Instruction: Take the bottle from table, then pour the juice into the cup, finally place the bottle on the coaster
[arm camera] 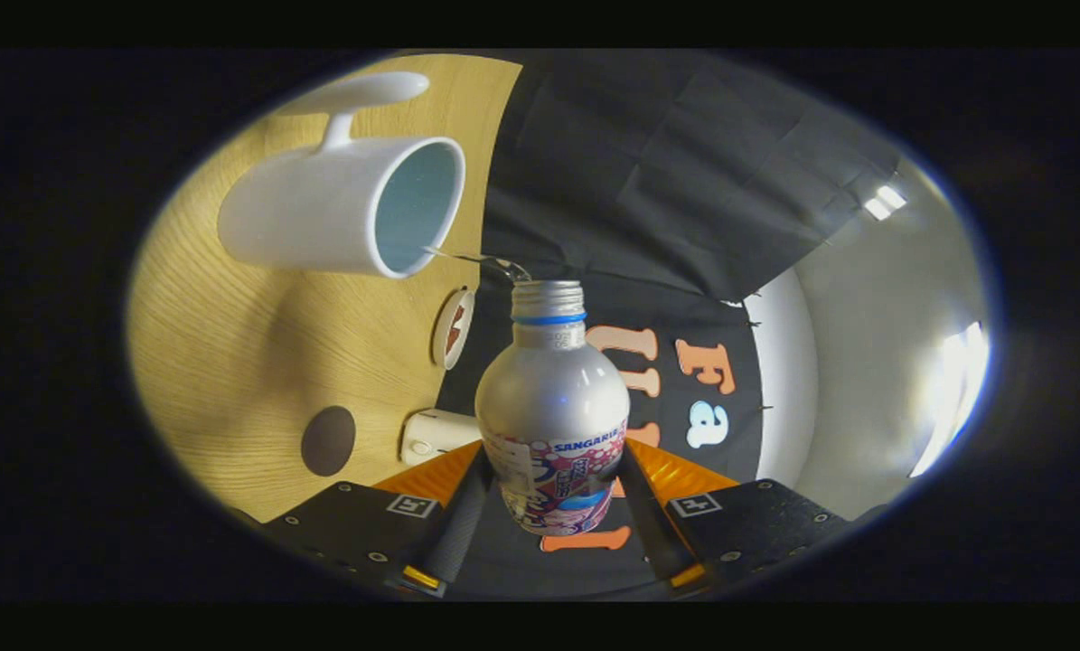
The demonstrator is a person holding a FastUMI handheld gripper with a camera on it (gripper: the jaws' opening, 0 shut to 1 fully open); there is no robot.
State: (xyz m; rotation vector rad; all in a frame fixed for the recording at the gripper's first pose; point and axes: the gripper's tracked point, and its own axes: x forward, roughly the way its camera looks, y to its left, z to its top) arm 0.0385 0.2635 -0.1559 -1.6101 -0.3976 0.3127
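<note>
Clamped between the two fingers of the tool point(553, 488) is a silver aluminium bottle point(553, 407) with a rounded shoulder, a threaded uncapped neck ringed by a thin blue band, and a printed pink-and-blue label around its lower body. Both fingers press on the label from either side, so the tool is closed on the bottle and carries it. The view is rolled, and the bottle is tipped towards a glossy white ceramic cup point(341, 203) with a loop handle and a pale blue inside. A thin clear stream point(467, 258) runs from the bottle's mouth across to the cup's lip. The cup stands on a light wood-grain table point(232, 362) with a smooth surface. Between cup and bottle, near the table's far edge, lies a round flat coaster point(454, 328) with a pale rim and a red mark. Closer to the fingers on the same table are a dark brown flat disc point(328, 440) and, just beside the bottle, a small white plastic block point(436, 434) with rounded corners.
</note>
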